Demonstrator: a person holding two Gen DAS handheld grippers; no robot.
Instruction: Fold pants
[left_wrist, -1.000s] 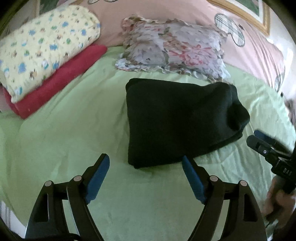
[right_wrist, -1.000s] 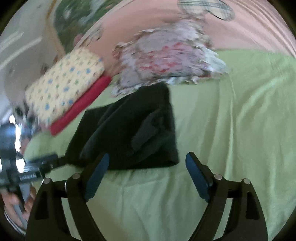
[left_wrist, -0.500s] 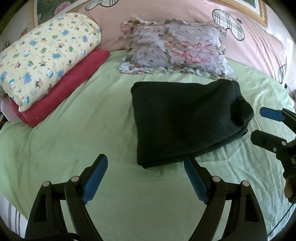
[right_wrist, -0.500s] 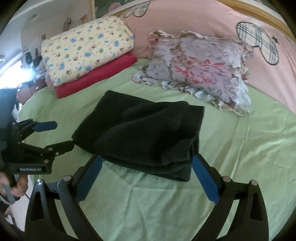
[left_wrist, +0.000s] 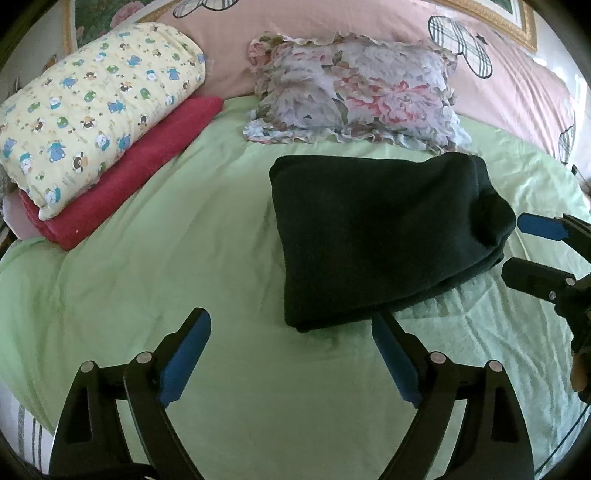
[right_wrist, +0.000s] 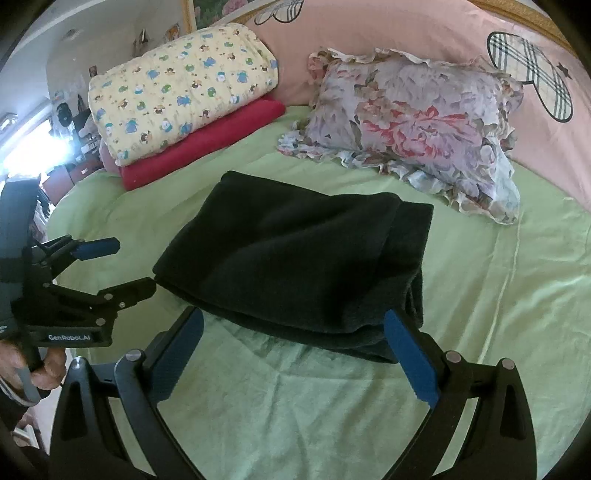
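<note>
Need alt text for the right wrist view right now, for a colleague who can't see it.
Dark folded pants lie on a green bedsheet, just beyond the open, empty right gripper. The left gripper, also open, sits by their left edge; a floral pillow and stacked blankets lie behind.

Green bed (left_wrist: 207, 236): folded black pants (left_wrist: 376, 236), floral pillow (left_wrist: 354, 96), red blanket (left_wrist: 136, 166).

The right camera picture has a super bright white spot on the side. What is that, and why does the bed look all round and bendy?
Right wrist view: the white patch at the left edge is daylight, washed out by glare. Both views: the fisheye lens curves the green sheet and darkens the corners. Left wrist view: evenly lit and sharp, with a soft shadow under the folded black pants.
</note>
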